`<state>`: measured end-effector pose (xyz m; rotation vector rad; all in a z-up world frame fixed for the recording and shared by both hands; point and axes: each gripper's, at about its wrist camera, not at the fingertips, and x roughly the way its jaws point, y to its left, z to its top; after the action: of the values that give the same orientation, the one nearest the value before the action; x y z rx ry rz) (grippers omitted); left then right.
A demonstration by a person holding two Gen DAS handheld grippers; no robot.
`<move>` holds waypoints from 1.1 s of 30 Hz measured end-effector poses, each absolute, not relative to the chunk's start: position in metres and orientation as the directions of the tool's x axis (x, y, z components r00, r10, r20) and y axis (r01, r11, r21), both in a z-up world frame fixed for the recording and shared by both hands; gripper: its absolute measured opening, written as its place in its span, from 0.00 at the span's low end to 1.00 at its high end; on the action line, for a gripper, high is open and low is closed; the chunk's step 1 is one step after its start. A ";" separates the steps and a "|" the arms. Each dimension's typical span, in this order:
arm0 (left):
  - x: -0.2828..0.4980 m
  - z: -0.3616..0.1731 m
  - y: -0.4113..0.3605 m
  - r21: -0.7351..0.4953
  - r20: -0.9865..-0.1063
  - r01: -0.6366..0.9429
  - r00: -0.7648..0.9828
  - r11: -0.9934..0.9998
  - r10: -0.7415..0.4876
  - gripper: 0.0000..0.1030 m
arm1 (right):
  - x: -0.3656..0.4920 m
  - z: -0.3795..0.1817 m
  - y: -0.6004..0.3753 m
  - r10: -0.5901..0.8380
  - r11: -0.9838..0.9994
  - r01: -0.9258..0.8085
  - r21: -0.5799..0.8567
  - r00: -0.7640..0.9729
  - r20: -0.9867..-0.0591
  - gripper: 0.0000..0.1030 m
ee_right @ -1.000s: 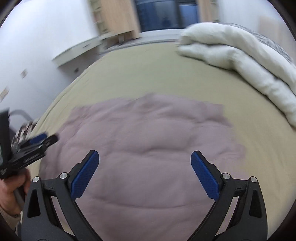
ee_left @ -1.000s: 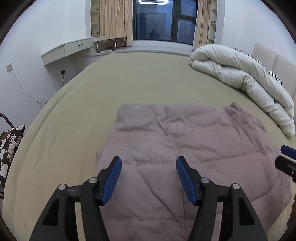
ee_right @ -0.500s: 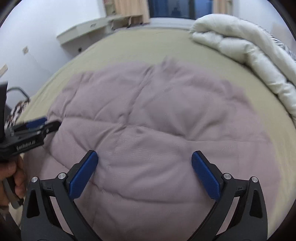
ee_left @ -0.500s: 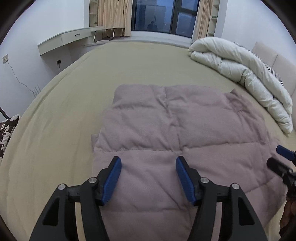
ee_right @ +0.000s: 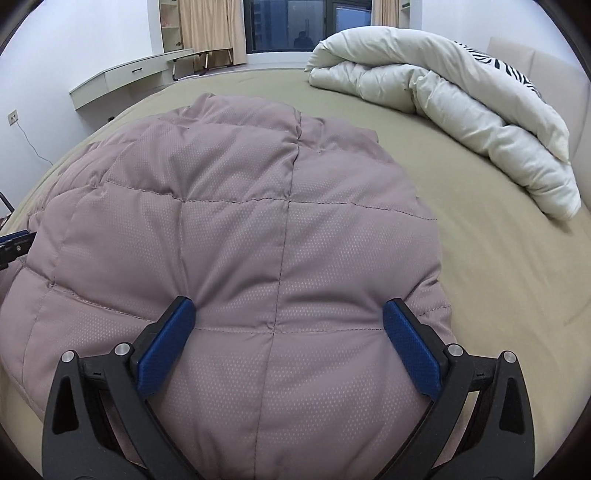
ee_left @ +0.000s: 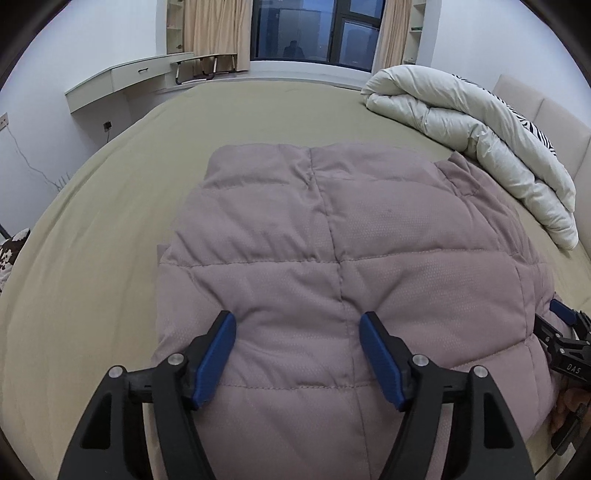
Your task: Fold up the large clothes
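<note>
Quilted mauve jacket (ee_left: pixel 332 266) flat on bed (ee_left: pixel 110 229)

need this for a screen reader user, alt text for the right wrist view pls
An open right gripper reaches down over a puffy mauve quilted jacket spread on an olive bed, its blue pads apart. A rolled white duvet lies at upper right, the left gripper peeks in at far left.

You face a dark window (ee_left: pixel 314 33) framed by beige curtains (ee_left: pixel 218 33), white walls (ee_left: pixel 92 40), a wall-mounted desk (ee_left: pixel 122 79) on the left.
</note>
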<state>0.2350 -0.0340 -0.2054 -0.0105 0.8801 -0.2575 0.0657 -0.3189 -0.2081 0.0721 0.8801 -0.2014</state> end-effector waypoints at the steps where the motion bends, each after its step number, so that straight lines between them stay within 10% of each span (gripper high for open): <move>1: 0.230 -0.199 -0.029 -0.123 -0.756 0.203 0.615 0.971 -0.224 0.69 | 0.068 -0.200 -0.314 -0.168 0.974 0.224 -0.039 0.589 -0.790 1.00; 15: 0.216 -0.187 -0.018 -0.138 -0.740 0.229 0.623 0.964 -0.254 0.73 | 0.075 -0.164 -0.273 0.010 0.985 0.131 0.115 0.616 -0.788 1.00; 18: 0.215 -0.181 0.023 -0.226 -0.719 0.169 0.636 0.959 -0.281 0.92 | 0.056 -0.138 -0.305 0.087 0.963 0.120 0.240 0.705 -0.704 1.00; 33: 0.280 -0.248 0.080 -0.632 -0.709 0.067 0.354 0.772 -0.610 0.93 | 0.089 -0.221 -0.473 0.526 0.647 0.208 0.734 0.575 -0.626 1.00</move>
<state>0.2805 0.0798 -0.2484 -0.5583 1.1351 -0.4680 0.0893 -0.4733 -0.2208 0.8791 0.9688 0.2176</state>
